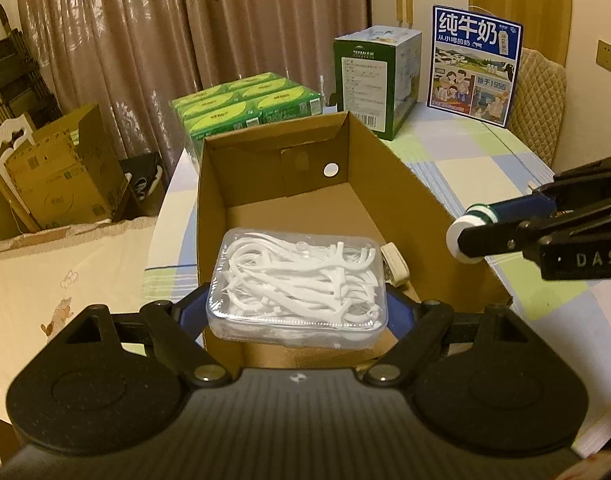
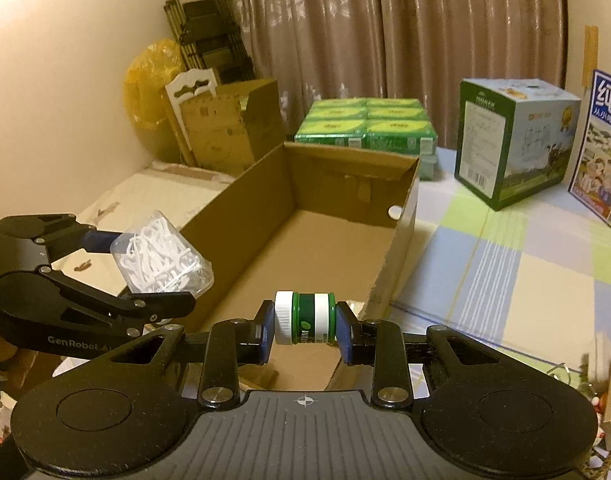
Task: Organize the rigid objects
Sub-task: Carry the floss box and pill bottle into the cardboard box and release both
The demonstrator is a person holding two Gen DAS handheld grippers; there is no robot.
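Observation:
My left gripper (image 1: 297,304) is shut on a clear plastic box of white floss picks (image 1: 297,286) and holds it over the near end of an open cardboard box (image 1: 385,148). The floss box also shows in the right wrist view (image 2: 161,258), held by the left gripper (image 2: 145,264) at the cardboard box's (image 2: 405,208) left side. My right gripper (image 2: 303,326) is shut on a small green and white bottle (image 2: 303,318), held sideways above the box's near end. In the left wrist view the right gripper (image 1: 489,226) and bottle (image 1: 465,236) hover by the right wall. A small cream-coloured object (image 1: 395,268) lies inside the box.
The box stands on a checked tablecloth (image 2: 485,264). Behind it are a green pack of tissue boxes (image 1: 245,102), a green carton (image 1: 375,80) and a blue milk carton (image 1: 473,66). To the left are a bed (image 1: 65,280), cardboard cartons (image 1: 61,168) and curtains.

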